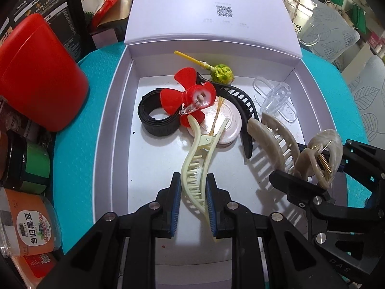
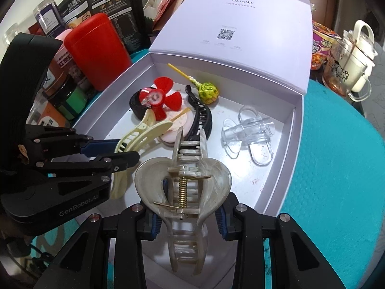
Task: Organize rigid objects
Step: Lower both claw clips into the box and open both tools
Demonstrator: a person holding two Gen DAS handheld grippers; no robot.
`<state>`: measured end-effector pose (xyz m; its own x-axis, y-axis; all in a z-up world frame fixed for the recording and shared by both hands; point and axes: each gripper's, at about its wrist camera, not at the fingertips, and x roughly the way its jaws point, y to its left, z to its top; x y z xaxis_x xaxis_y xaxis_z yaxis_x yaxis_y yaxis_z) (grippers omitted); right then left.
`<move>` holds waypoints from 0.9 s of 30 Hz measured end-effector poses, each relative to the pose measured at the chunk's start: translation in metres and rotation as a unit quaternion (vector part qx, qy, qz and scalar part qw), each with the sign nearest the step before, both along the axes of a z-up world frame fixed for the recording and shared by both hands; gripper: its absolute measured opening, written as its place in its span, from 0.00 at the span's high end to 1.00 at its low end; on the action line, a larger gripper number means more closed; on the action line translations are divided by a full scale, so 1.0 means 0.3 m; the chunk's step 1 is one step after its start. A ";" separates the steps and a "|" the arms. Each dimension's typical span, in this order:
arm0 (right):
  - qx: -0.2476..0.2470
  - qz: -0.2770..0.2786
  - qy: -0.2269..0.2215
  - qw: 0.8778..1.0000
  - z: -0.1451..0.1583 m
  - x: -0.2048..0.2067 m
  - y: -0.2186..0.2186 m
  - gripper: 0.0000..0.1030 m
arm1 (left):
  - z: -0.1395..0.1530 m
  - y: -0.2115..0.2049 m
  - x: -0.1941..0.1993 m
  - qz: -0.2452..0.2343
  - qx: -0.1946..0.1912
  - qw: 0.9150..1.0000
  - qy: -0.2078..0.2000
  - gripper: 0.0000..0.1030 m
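cream hair clip (image 1: 196, 168) clamped in left gripper (image 1: 193, 192).

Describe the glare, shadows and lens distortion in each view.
Left wrist view: glare patch on the white box floor beside the cream hair clip; the marbled claw clip casts comb-tooth shadows; the box walls bow.
Right wrist view: soft highlights on the clear clip; dark fisheye corners; sharp throughout.

My box lid (image 2: 240, 19) reads "uLucky" above a QR code (image 2: 226, 34). My left gripper (image 2: 125, 154) body says "GenRobot.AI". A glass mug (image 2: 336, 77) shows Hello Kitty.
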<state>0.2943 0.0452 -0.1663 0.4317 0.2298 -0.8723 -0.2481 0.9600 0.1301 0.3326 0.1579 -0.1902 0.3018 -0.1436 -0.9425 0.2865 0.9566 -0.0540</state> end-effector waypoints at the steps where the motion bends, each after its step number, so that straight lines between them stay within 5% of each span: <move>1: -0.002 0.001 -0.002 1.000 -0.001 0.001 0.000 0.65 | 0.000 -0.001 0.001 -0.001 0.001 1.000 0.000 0.81; 20: -0.035 0.000 0.006 0.999 -0.013 0.021 0.020 0.64 | -0.021 -0.072 0.009 0.020 0.036 0.999 0.002 0.79; 27: -0.035 -0.008 0.009 0.999 0.021 -0.002 -0.004 0.49 | 0.017 -0.103 0.002 0.011 0.039 0.999 -0.007 0.78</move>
<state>0.2936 0.0440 -0.1600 0.4184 0.1607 -0.8939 -0.2299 0.9709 0.0669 0.3332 0.1271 -0.1852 0.3165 -0.0634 -0.9465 0.2649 0.9640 0.0240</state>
